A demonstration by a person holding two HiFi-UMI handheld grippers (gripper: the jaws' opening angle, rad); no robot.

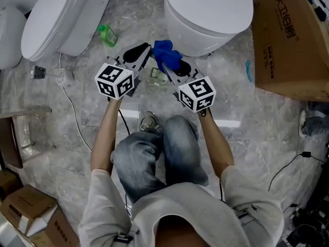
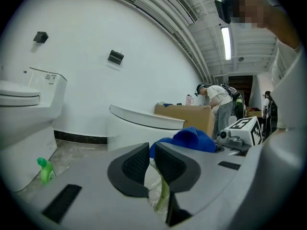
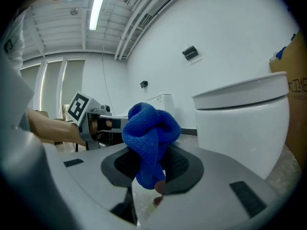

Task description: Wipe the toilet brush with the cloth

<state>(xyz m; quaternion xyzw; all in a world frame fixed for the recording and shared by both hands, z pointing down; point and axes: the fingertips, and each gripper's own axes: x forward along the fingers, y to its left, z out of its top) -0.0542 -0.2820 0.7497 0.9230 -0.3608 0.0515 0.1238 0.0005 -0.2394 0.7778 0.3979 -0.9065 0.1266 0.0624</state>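
Note:
My right gripper (image 1: pixel 165 66) (image 3: pixel 153 164) is shut on a bunched blue cloth (image 1: pixel 167 54) (image 3: pixel 149 133), which bulges above its pads. The cloth (image 2: pixel 192 139) also shows just right of the left jaws. My left gripper (image 1: pixel 148 49) (image 2: pixel 149 157) stands close beside it, pads nearly together. A thin, pale, translucent piece with a green edge, seemingly the toilet brush (image 2: pixel 162 193), runs down from between those pads. In the head view the brush (image 1: pixel 156 76) lies low between the two grippers, partly hidden by them.
A white toilet (image 1: pixel 208 12) stands right behind the grippers and another toilet (image 1: pixel 61 19) at the far left. A green bottle (image 1: pixel 108 35) lies on the marble floor. A large cardboard box (image 1: pixel 290 40) is at the right; a cable (image 1: pixel 72 102) trails left.

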